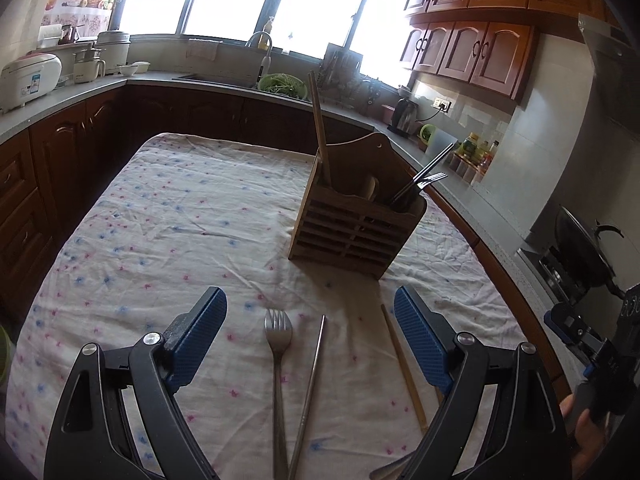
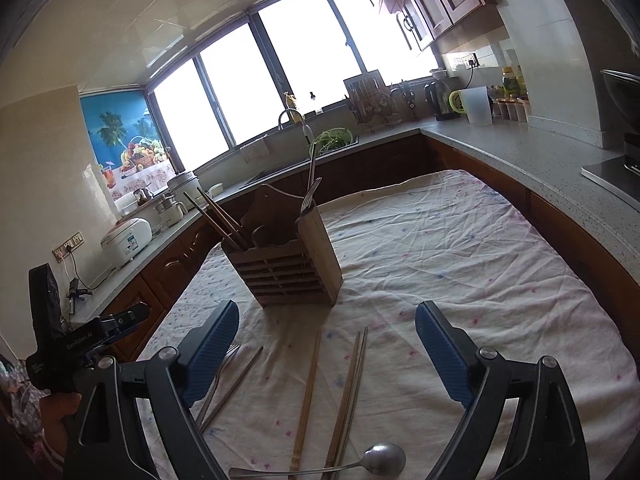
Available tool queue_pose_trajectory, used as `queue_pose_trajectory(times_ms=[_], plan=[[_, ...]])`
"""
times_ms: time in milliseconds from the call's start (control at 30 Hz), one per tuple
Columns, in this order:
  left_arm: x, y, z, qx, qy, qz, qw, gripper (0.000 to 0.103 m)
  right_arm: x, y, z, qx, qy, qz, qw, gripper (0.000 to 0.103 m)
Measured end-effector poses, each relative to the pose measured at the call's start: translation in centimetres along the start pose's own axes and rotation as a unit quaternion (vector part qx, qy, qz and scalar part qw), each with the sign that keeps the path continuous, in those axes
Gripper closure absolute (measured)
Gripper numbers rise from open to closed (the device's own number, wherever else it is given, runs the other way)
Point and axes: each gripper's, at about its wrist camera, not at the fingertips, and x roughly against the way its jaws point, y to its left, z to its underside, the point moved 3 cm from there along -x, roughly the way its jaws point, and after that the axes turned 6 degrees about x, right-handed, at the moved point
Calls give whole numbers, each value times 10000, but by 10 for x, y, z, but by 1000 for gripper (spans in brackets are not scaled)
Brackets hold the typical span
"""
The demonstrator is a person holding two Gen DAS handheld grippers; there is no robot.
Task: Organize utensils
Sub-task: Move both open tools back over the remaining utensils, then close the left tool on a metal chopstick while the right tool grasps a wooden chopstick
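Both tools hang low over the cloth-covered table (image 1: 168,208), jaws spread wide, nothing between them. Left gripper (image 1: 310,312): a steel fork (image 1: 278,364) lies on the cloth in the gap between its fingers, tines toward 12 o'clock; just right of it a metal chopstick (image 1: 310,392), and a wooden chopstick (image 1: 404,368) runs close along the inside of the right-hand finger. The wooden utensil holder (image 1: 352,224) stands upright ahead at about 1 o'clock, apart from the gripper; wooden chopsticks rise from its left compartment, dark chopsticks and a fork (image 1: 434,178) lean out of its right one. Right gripper (image 2: 327,320): holder (image 2: 284,256) stands at 11 o'clock, just beyond the fingertips. Between its fingers lie a single wooden chopstick (image 2: 308,396) and a pair of wooden chopsticks (image 2: 350,392), all pointing roughly toward 12. A steel spoon (image 2: 382,458) lies crosswise at 6 o'clock, bowl to the right, touching the pair's near ends. The fork and metal chopstick show partly behind its left finger at 8 o'clock. Open cloth stretches from 1 to 4 o'clock of the right gripper; the table's right edge runs close beside the grey counter (image 2: 520,152). Wide bare cloth also lies at 9 to 11 o'clock of the left gripper. The other tool's body at 8 o'clock in the right view reads "GenRobot.AI" (image 2: 80,340). The rice cooker (image 1: 28,80) label is too small to read.
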Motion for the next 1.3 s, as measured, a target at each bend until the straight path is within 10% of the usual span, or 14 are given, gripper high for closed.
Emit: queue_pose_trajectory(times_ms=[933, 1300], plan=[[-41, -12, 55, -691, 1083, -112, 9916, 15, -20, -8, 48, 51, 792, 28, 9968, 12], [-89, -28, 50, -1119, 1665, 74, 9797, 56, -67, 0, 41, 74, 1329, -187, 9909, 58]])
